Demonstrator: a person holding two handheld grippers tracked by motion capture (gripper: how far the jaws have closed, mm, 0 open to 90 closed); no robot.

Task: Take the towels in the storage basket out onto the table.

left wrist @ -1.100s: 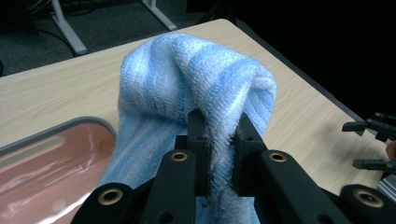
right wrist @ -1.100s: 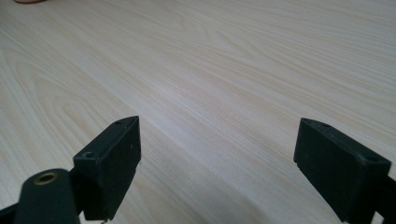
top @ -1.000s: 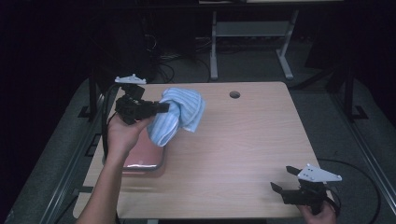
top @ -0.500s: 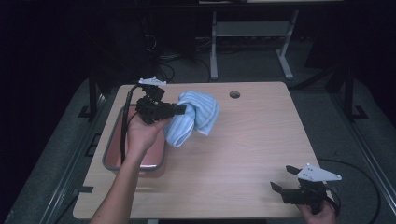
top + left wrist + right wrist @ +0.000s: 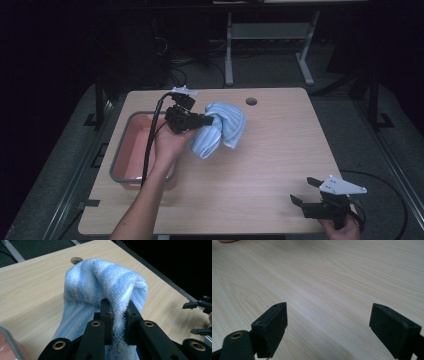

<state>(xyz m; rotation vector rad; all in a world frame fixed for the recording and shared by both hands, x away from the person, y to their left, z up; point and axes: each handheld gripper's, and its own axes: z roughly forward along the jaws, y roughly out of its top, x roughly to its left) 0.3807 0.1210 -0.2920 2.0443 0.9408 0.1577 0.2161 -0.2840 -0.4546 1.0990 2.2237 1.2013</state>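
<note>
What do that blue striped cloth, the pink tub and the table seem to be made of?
The cloth looks like terry cotton: fuzzy looped ribs, soft folds. The tub seems to be plastic, smooth with a slight sheen and a grey rim. The table shows pale wood grain, matte, probably laminate rather than solid wood.

A light wooden table (image 5: 260,165) with a pale grain carries the scene, and a round cable hole (image 5: 251,101) sits near its far edge. A pink tub with a grey rim (image 5: 131,145) stands on its left side, close to that edge. The rest of the top lies bare, and the table stands on a dark grey floor (image 5: 360,125).
</note>
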